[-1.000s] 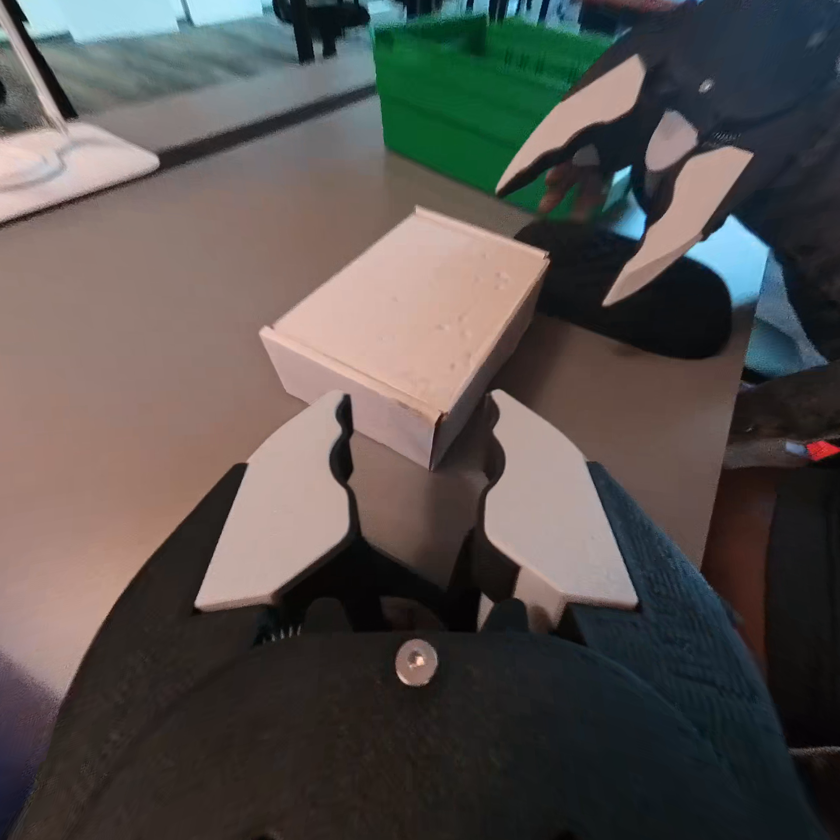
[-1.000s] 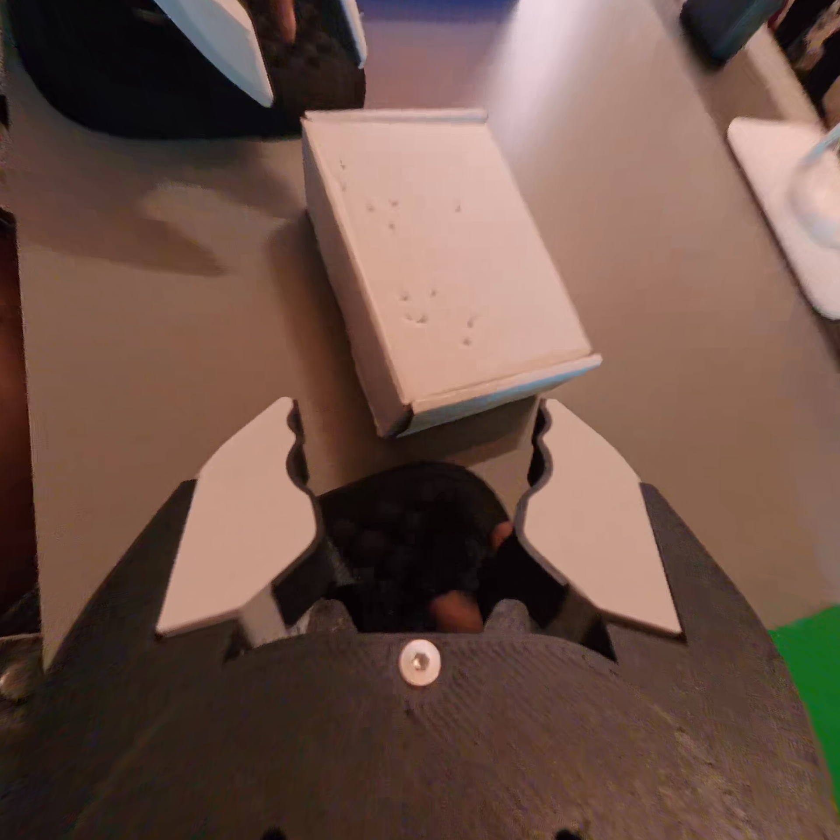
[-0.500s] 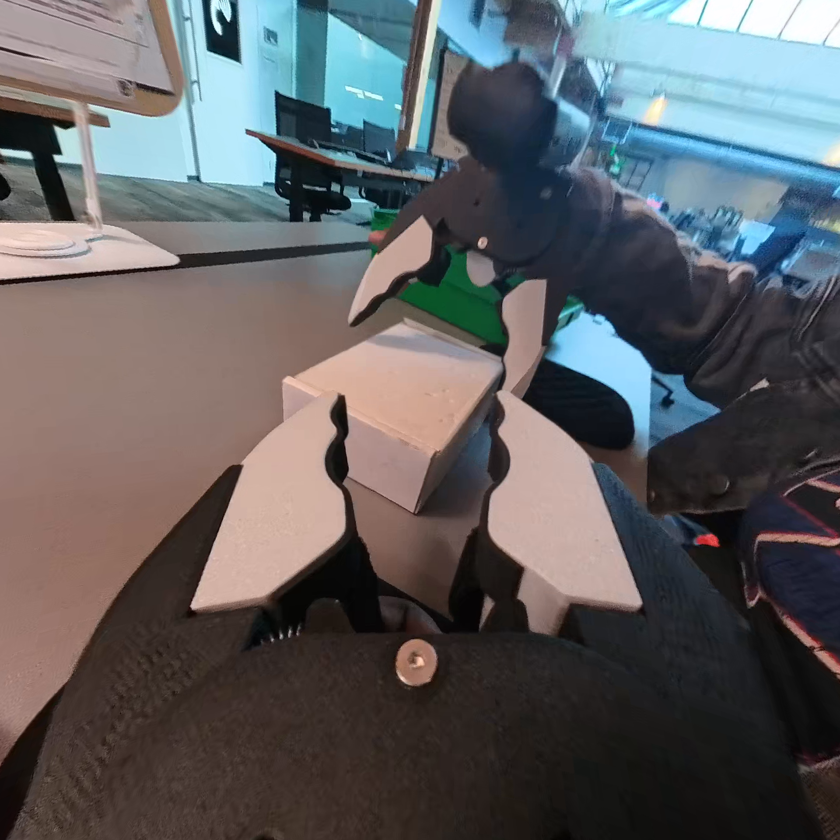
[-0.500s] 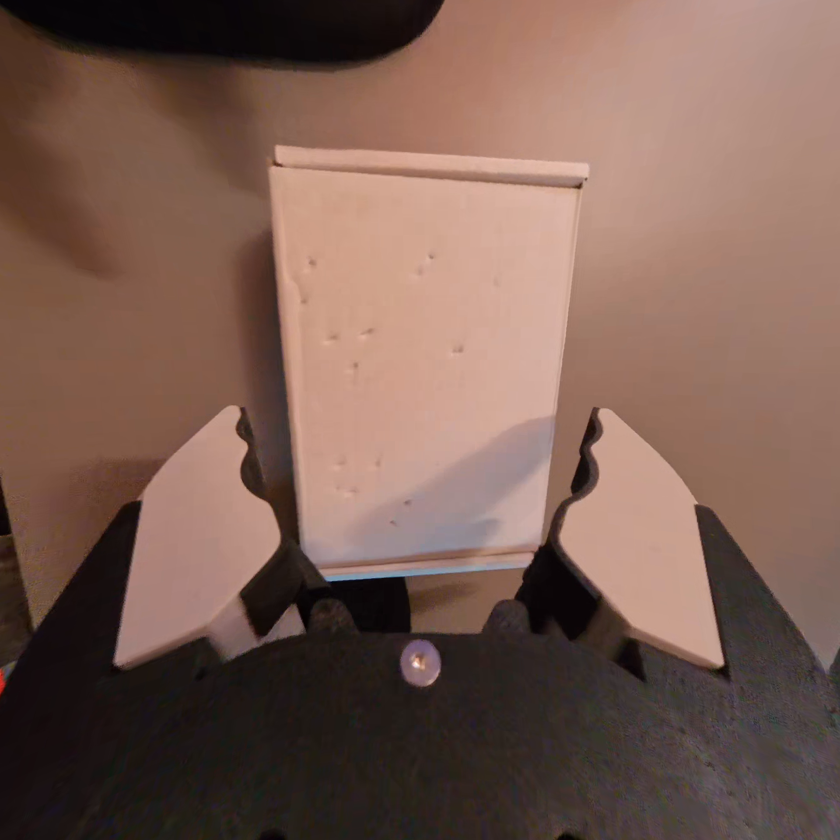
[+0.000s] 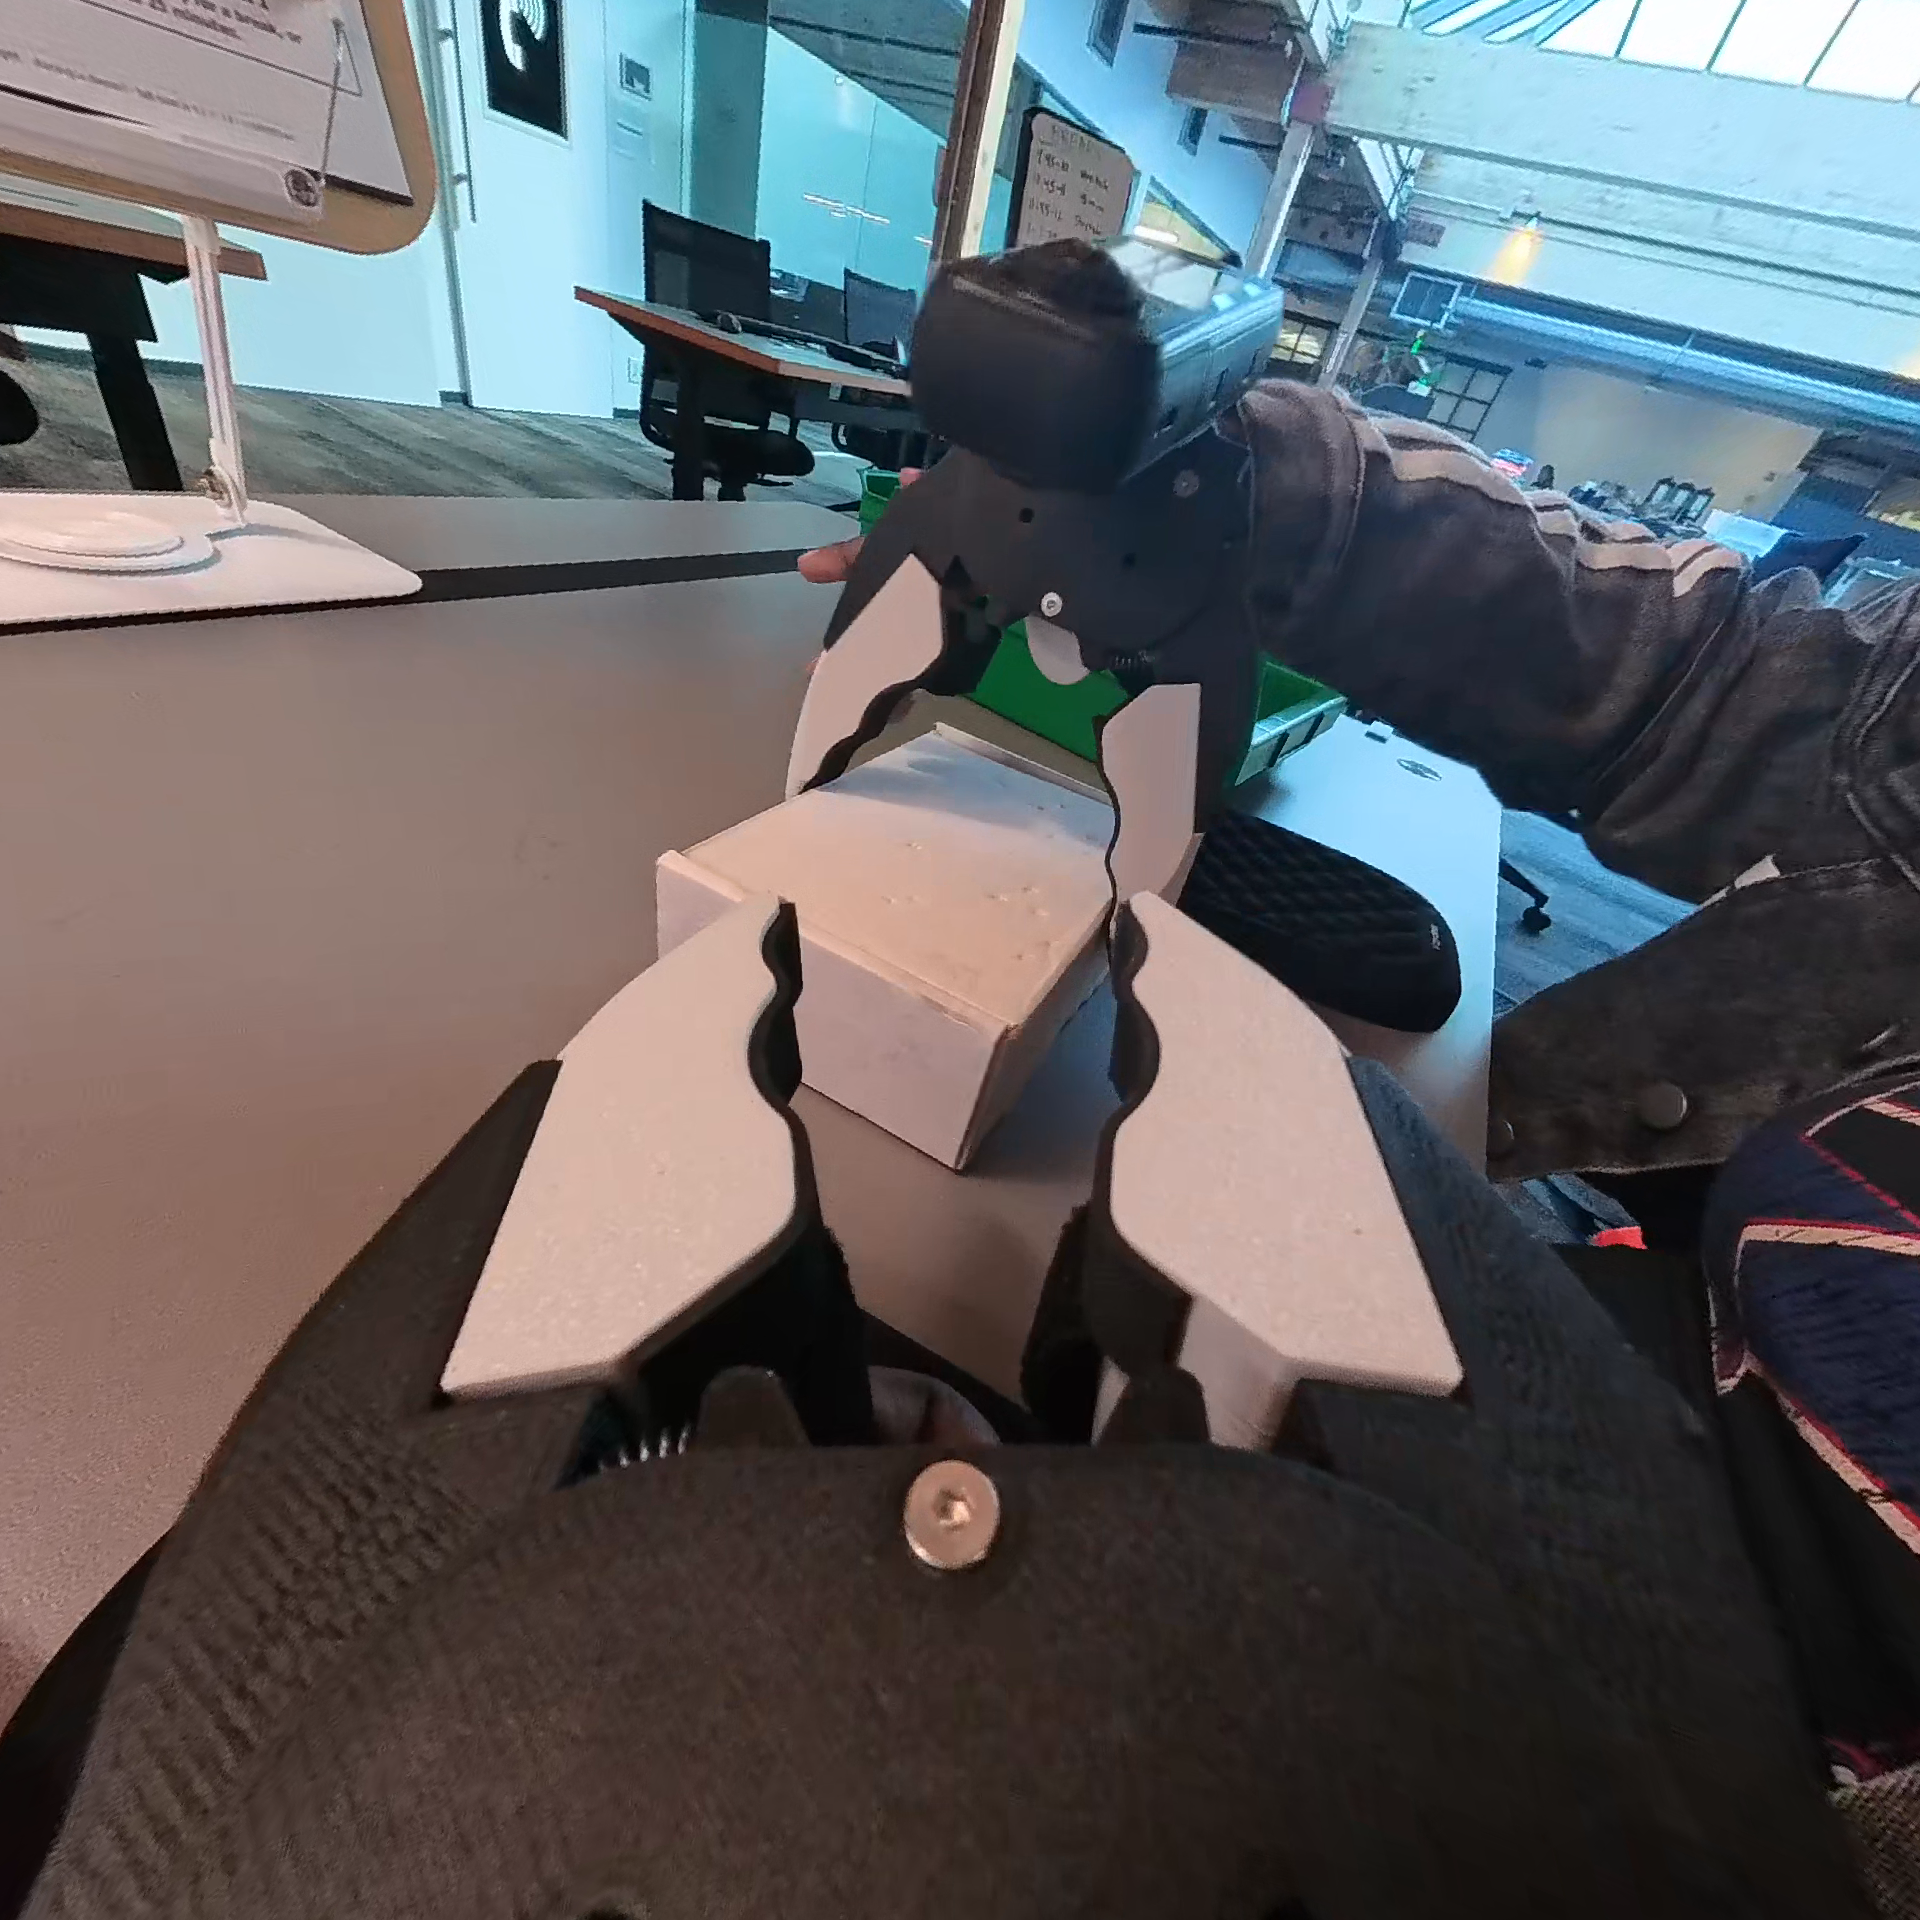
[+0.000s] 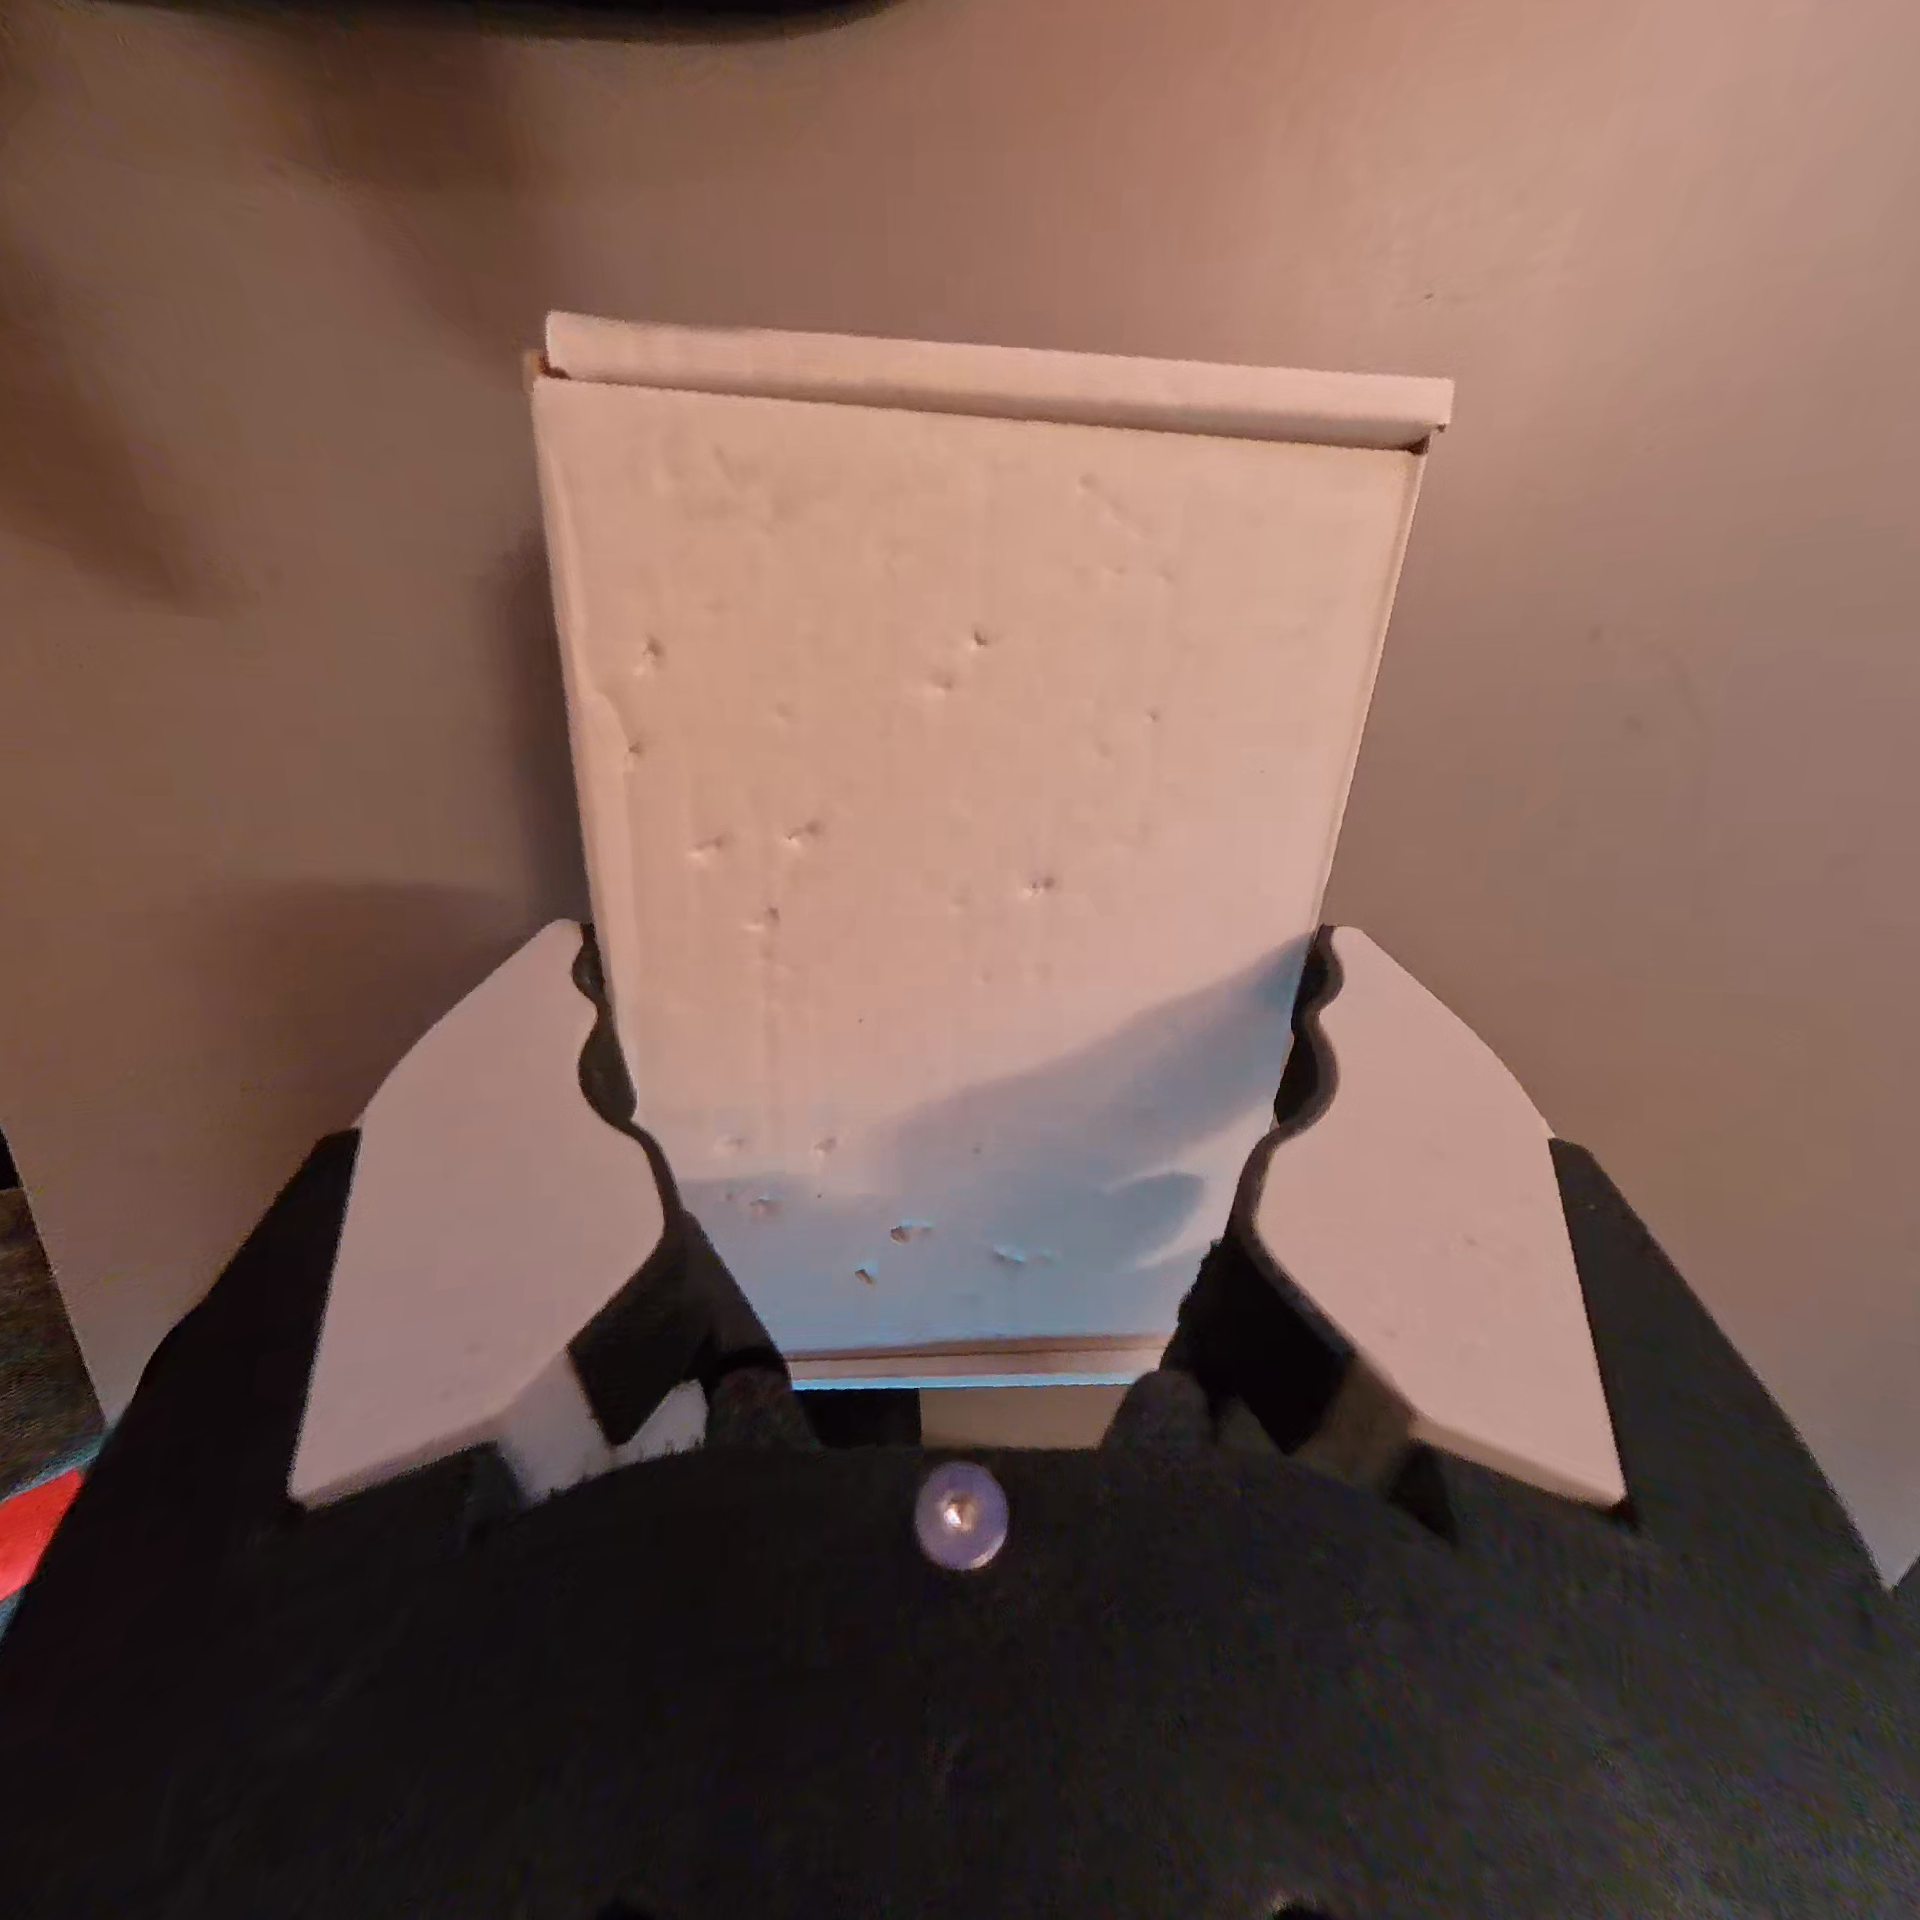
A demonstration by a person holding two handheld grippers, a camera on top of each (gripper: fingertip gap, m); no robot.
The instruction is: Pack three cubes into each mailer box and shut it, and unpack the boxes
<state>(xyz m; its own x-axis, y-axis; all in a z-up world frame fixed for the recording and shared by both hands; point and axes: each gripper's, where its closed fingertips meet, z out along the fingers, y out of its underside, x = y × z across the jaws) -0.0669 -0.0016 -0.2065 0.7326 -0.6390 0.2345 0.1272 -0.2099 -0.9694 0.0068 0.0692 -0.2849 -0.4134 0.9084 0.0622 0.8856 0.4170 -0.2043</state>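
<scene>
Mailer box [image 6: 977,831] sits shut on the worktop [image 6: 1610,675], centre frame, your right hand-held gripper [image 6: 951,997] straddling its near end, fingers wide and at its sides. Left hand-held gripper [image 5: 951,966] hangs narrowly open just short of its corner. Likely unpacking: next, pin the box and lift its front flap.

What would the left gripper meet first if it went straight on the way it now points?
Probably the near corner of the closed white mailer box, which lies just past the open left gripper; the right gripper straddles the box's far end.
</scene>
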